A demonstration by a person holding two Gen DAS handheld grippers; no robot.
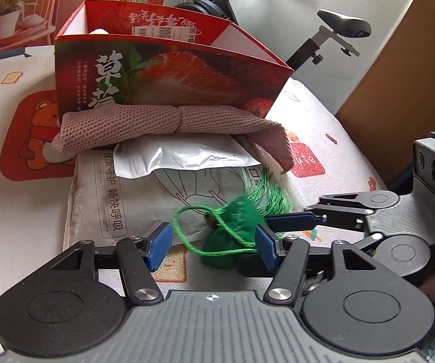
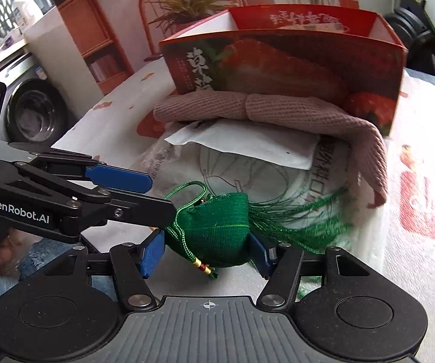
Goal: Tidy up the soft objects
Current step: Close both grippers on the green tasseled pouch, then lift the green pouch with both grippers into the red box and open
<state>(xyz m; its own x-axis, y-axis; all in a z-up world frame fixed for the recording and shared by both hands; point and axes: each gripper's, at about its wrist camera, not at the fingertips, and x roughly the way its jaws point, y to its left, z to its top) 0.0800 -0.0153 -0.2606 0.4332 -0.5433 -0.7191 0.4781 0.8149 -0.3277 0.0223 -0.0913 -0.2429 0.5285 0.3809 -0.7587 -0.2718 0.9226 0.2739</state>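
So the green sachet (image 2: 217, 230) (little stuffed pouch with a cord loop and a long green tassel) sits right between the blue pads of the right gripper (image 2: 206, 251). In the right wrist view both pads press against its sides, so that one is clamped on the pouch. Its tassel (image 2: 302, 214) fans out to the right, a bit blurred, and a small gold-and-red bead hangs off the cord near the bottom.

Meanwhile the left gripper (image 1: 212, 246) sits right next to it with its jaws spread apart. In its own view the pouch (image 1: 232, 236) is bunched against its right pad while the left pad has nothing but the cord loop (image 1: 187, 227) near it, so it isn't gripping anything. In the right wrist view its fingers come in from the left, with the lower tip just beside the sachet's cord.

Behind all that there's a white plastic package (image 1: 132, 199) with printed line art and Chinese text, a smaller white pouch (image 1: 181, 157) on top of it, and a folded pinkish-brown knit cloth (image 1: 163, 127) draped over the far end, one corner flopping down on the right. Past that stands an open red strawberry box (image 1: 169, 75) with something pale barely peeking over its rim. Everything rests on a white cartoon-print cover (image 1: 20, 181).
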